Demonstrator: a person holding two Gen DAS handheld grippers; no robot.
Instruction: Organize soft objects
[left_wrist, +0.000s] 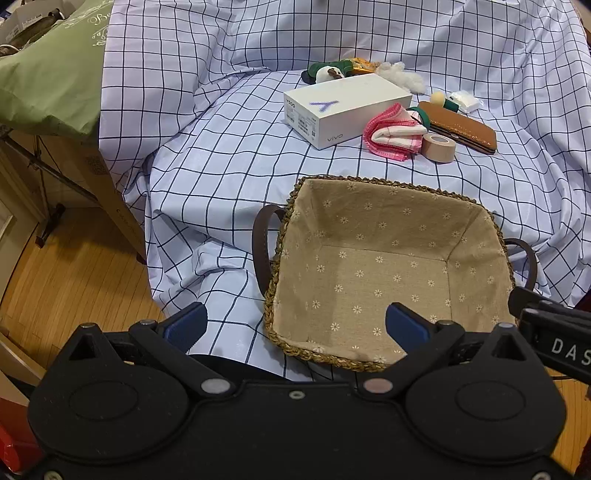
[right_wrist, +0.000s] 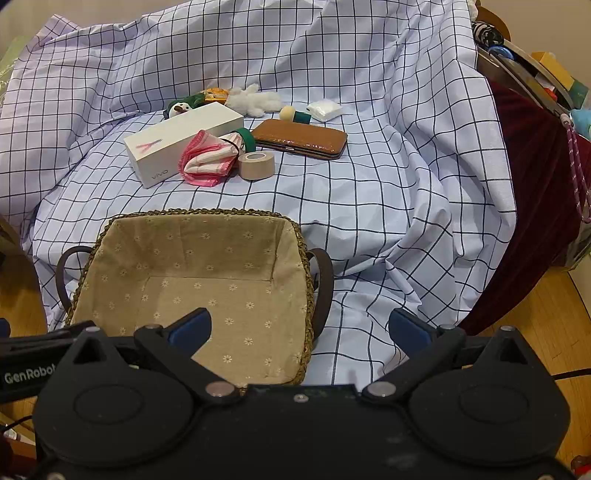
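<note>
A woven basket (left_wrist: 280, 236) (right_wrist: 304, 258) with a flowered cloth lining stands empty on the checked sheet, near its front edge. Behind it lie a folded pink cloth (left_wrist: 391, 133) (right_wrist: 207, 160), a white fluffy toy (left_wrist: 402, 75) (right_wrist: 255, 99), a green and white plush (left_wrist: 328, 72) (right_wrist: 183, 105) and a small white pad (left_wrist: 464, 99) (right_wrist: 325, 109). My left gripper (left_wrist: 295, 325) hangs open over the basket's near left corner, nothing between its blue pads. My right gripper (right_wrist: 301, 326) is open too, over the basket's near right corner.
A white phone box (left_wrist: 343, 107) (right_wrist: 181, 144), a tan tape roll (left_wrist: 439, 147) (right_wrist: 256, 165), a brown case (left_wrist: 461, 127) (right_wrist: 301, 138) and a small round-topped green item (left_wrist: 443, 100) (right_wrist: 293, 114) lie among the soft things. Wooden floor (left_wrist: 74, 273) lies left, a dark red drape (right_wrist: 539, 206) right.
</note>
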